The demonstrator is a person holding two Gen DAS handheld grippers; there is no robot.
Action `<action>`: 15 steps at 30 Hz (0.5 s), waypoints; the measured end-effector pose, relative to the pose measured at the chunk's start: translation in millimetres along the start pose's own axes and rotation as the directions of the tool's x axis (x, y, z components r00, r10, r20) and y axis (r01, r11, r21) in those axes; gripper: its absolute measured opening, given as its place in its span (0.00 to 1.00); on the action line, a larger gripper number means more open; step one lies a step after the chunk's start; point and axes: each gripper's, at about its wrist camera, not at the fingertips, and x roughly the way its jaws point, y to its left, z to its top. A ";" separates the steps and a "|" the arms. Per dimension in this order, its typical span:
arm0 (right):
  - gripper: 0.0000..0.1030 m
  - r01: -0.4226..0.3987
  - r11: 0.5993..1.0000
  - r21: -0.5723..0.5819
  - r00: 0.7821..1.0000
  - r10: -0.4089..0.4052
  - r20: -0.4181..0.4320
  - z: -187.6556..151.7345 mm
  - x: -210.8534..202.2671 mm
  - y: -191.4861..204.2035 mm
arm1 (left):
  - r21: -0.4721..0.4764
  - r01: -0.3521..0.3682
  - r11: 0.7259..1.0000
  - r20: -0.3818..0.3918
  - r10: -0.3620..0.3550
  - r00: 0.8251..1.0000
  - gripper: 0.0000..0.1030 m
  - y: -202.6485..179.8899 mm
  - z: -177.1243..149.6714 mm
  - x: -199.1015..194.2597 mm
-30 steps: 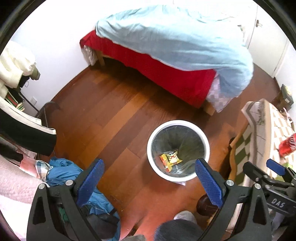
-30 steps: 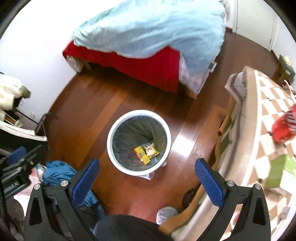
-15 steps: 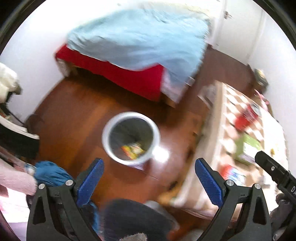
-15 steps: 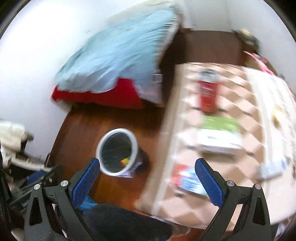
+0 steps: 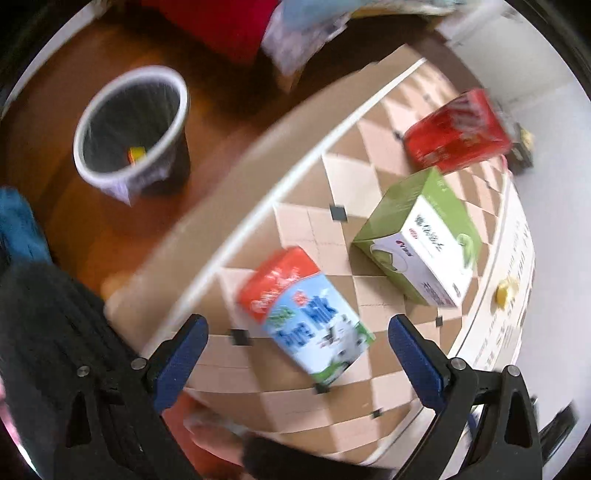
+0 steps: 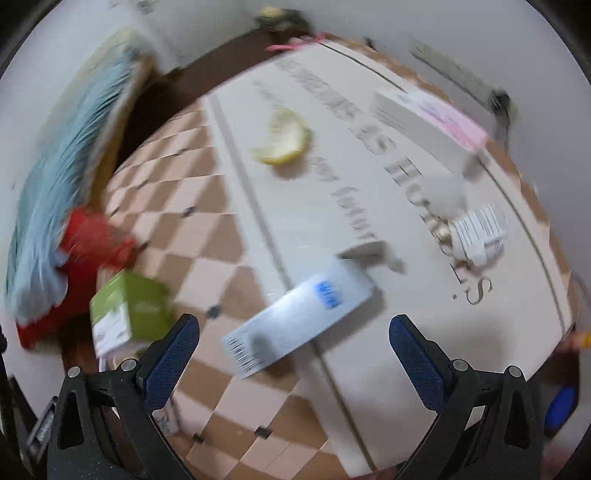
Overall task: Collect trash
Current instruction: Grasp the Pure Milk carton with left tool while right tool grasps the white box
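My left gripper (image 5: 297,363) is open above the checkered table (image 5: 314,229), its blue pads either side of a red, blue and white milk carton (image 5: 304,314) lying on its side. Beyond the carton lie a green and white box (image 5: 417,240) and a red packet (image 5: 458,133). On the floor to the left stands the white-rimmed bin (image 5: 129,129), with a yellow wrapper (image 5: 136,153) inside. My right gripper (image 6: 293,363) is open over a pale blue-labelled flat box (image 6: 299,314). A lemon peel (image 6: 282,142) and a crumpled receipt (image 6: 476,232) lie farther off.
A bed with red sheet (image 5: 221,29) and light blue blanket (image 6: 62,177) stands beyond the table. A pink and white box (image 6: 428,118) sits at the table's far side. Blue cloth (image 5: 18,229) lies on the wooden floor by the bin. Dark clothing (image 5: 48,332) fills the lower left.
Both grippers have swung right, away from the bin, and now hang over the table. Both views are blurred by the motion. Both jaws have stayed open.
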 end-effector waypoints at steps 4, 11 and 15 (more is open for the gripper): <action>1.00 0.004 0.995 0.101 0.999 0.000 -0.034 9.1 21.6 -16.4 | -0.103 -0.025 0.994 -0.049 0.020 0.999 0.81 -5.8 5.2 26.5; 0.74 0.051 0.994 0.091 0.998 -0.047 -0.044 14.6 46.4 -5.3 | -0.101 -0.083 0.991 -0.022 0.081 0.996 0.55 -16.9 0.6 28.4; 0.60 0.075 0.997 0.018 0.997 -0.075 -0.018 13.9 49.9 4.5 | -0.015 -0.106 0.994 0.021 0.106 0.994 0.54 -17.4 -4.6 20.1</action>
